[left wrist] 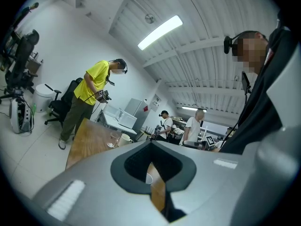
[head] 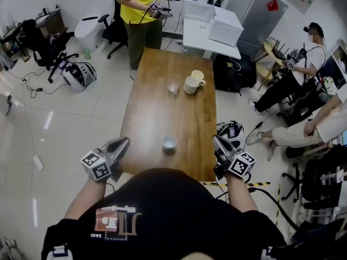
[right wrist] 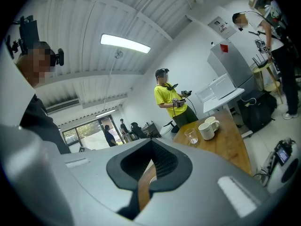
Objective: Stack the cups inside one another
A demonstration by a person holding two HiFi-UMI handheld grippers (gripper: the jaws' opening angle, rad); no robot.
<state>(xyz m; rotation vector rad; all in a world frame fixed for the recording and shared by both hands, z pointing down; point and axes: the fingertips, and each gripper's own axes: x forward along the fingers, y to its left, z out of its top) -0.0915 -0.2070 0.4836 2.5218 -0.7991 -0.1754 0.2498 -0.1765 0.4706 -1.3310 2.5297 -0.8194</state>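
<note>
On the wooden table (head: 146,107) a small white cup (head: 169,141) stands near the front edge, between my two grippers. At the far end stand a clear glass (head: 173,84), a white mug (head: 191,85) and a cream cup (head: 198,75) behind it. My left gripper (head: 126,141) hovers off the table's front left corner, jaws together and empty. My right gripper (head: 215,138) sits at the front right corner, shut with nothing in it. The right gripper view shows the glass (right wrist: 191,135), mug (right wrist: 206,130) and cream cup (right wrist: 212,122) far ahead. The left gripper view shows the mug (left wrist: 124,139).
A person in a yellow shirt (head: 138,4) stands at the table's far end holding grippers. White desks (head: 211,28) stand behind. People sit at the right (head: 309,118). Office chairs (head: 40,42) and cables lie on the floor at the left.
</note>
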